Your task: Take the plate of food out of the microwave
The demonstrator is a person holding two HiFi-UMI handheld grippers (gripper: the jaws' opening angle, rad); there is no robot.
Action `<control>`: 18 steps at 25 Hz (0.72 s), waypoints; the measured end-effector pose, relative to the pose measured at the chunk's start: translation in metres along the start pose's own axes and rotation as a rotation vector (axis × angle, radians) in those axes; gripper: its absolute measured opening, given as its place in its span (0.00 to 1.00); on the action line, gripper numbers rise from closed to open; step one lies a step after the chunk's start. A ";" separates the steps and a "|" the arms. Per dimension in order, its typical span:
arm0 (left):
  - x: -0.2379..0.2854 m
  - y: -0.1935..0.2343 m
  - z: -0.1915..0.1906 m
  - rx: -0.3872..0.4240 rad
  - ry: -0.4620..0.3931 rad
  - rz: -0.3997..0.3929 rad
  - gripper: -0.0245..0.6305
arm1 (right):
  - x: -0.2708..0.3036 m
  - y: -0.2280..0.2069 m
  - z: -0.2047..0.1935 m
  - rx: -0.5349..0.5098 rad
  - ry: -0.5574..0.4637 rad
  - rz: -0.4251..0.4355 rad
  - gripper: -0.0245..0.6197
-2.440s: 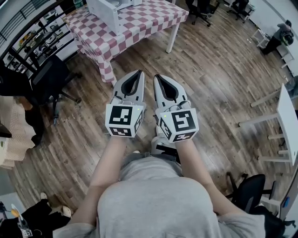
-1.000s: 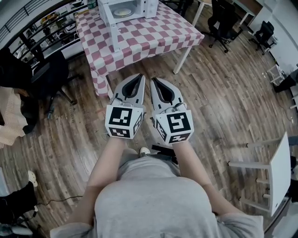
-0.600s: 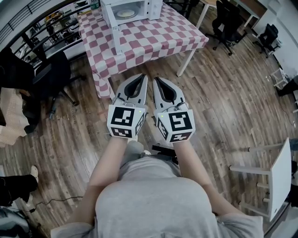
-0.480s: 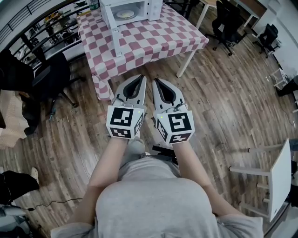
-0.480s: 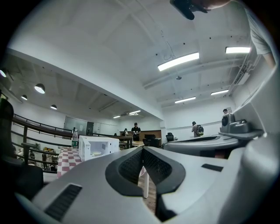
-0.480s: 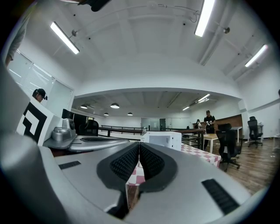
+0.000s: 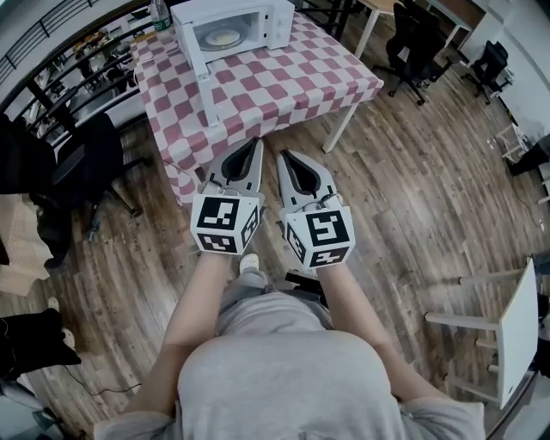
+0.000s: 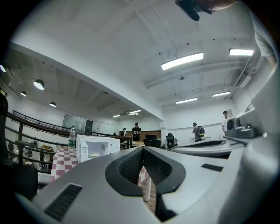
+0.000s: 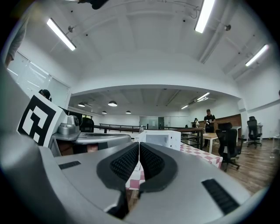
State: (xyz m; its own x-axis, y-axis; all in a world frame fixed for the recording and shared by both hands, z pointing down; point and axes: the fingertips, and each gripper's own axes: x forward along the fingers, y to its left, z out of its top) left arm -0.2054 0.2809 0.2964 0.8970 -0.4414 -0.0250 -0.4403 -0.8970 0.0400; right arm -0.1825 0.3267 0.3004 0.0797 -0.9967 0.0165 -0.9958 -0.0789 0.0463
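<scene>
Plate of food [image 7: 223, 38] sits in the microwave [image 7: 277, 24]; we hold left gripper [image 7: 255, 143] and right gripper [image 7: 282, 156] closed, empty.

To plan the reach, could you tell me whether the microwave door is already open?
Yes, the microwave door stands swung open, showing the plate inside.

Wooden floor [image 7: 404, 180], checkered table [image 7: 284, 82], office chairs [image 7: 411, 39]
</scene>
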 end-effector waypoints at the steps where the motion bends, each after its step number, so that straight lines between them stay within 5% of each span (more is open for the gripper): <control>1: 0.006 0.003 -0.001 0.000 0.002 -0.003 0.04 | 0.006 -0.003 -0.001 -0.001 0.001 -0.002 0.08; 18: 0.088 0.063 0.003 -0.002 0.004 -0.067 0.04 | 0.100 -0.040 -0.005 0.017 0.021 -0.063 0.08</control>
State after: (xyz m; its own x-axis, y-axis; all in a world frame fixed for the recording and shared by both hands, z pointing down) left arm -0.1540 0.1857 0.2938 0.9246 -0.3801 -0.0239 -0.3791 -0.9245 0.0402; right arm -0.1349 0.2303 0.3051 0.1432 -0.9891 0.0355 -0.9894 -0.1421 0.0305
